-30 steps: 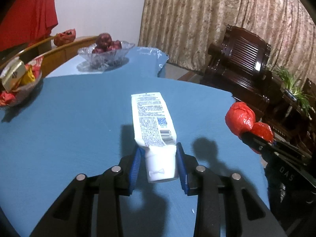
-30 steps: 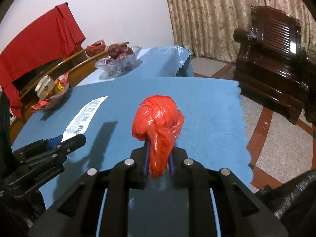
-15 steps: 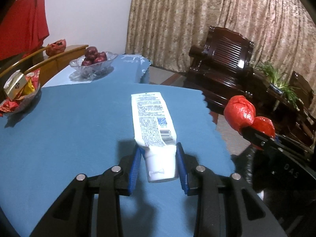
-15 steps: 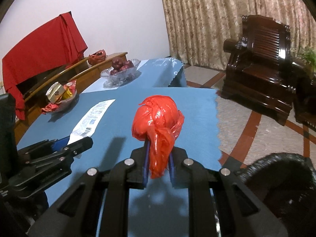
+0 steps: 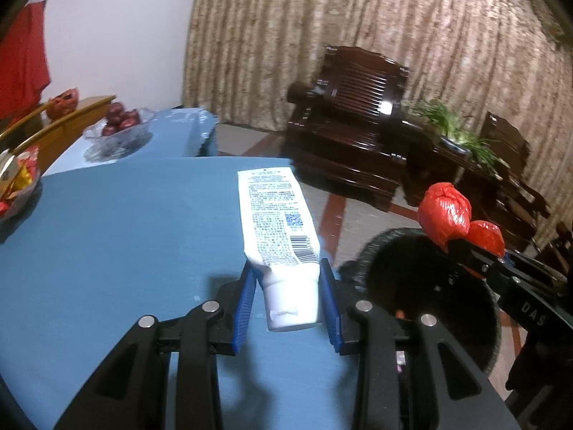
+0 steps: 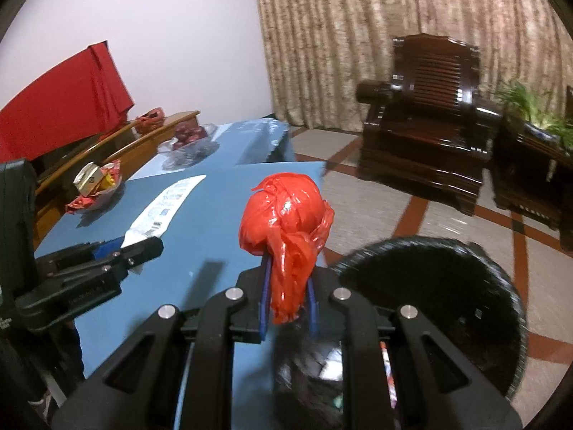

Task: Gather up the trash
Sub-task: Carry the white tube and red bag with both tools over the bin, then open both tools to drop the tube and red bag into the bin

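My left gripper (image 5: 288,302) is shut on the cap end of a white printed tube (image 5: 277,222), which sticks out forward above the blue tablecloth (image 5: 125,236). My right gripper (image 6: 286,299) is shut on the knotted tail of a red plastic bag (image 6: 286,211), held up over the table's right edge. A black bin (image 6: 440,286) lined with a black bag stands on the floor just right of the table, below the right gripper, with bits of trash inside. In the left wrist view the red bag (image 5: 444,215) and the bin (image 5: 422,286) appear to the right.
A glass bowl of dark fruit (image 5: 120,127) and a dish of wrapped snacks (image 6: 95,186) sit at the far left of the table. A dark wooden armchair (image 6: 429,143) and a plant stand (image 5: 462,143) lie beyond on the tiled floor. Curtains hang behind.
Both grippers have carried their loads to the right and up, from over the tablecloth to the table's right edge. The black bin has come into view under them.
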A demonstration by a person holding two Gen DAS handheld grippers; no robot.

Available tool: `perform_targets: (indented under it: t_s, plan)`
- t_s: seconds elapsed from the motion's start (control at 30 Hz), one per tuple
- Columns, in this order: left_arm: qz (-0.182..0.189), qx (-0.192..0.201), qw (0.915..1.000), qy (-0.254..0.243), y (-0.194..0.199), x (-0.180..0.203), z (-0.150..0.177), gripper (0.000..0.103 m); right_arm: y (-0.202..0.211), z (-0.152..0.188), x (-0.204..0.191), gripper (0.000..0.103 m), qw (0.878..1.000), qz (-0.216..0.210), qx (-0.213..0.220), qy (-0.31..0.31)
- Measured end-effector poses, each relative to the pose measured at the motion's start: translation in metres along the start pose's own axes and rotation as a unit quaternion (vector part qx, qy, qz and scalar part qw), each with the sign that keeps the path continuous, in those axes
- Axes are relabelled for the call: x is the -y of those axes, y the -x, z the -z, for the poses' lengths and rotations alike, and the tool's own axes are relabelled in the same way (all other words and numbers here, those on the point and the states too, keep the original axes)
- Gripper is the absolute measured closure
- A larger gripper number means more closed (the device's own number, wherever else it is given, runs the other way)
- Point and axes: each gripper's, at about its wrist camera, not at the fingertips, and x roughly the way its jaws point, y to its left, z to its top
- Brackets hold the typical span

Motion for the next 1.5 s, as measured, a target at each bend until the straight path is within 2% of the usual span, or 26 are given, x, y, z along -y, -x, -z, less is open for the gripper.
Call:
perform_targets:
  t_s: [0.27, 0.53, 0.8, 1.1, 1.5]
  plan:
    - [0.054, -0.005, 0.9977, -0.041, -0.006, 0.061, 0.001, 0.069, 0.044, 0.017, 0.045, 0.088, 0.998, 0.048, 0.016, -0.029]
    - [0.078, -0.002, 0.9943, -0.074, -0.015, 0.107, -0.002, 0.069, 0.067, 0.030, 0.076, 0.088, 0.995, 0.080, 0.025, -0.048]
    - [0.094, -0.004, 0.9910, -0.095, -0.018, 0.132, -0.004, 0.069, 0.079, 0.041, 0.099, 0.088, 0.992, 0.104, 0.026, -0.062]
    - [0.115, -0.003, 0.9864, -0.117, -0.021, 0.158, -0.006, 0.069, 0.086, 0.046, 0.106, 0.088, 0.990, 0.119, 0.029, -0.067]
    - [0.132, -0.035, 0.9820, -0.130, -0.052, 0.174, 0.004, 0.069, 0.068, 0.057, 0.123, 0.088, 0.988, 0.133, 0.003, -0.082]
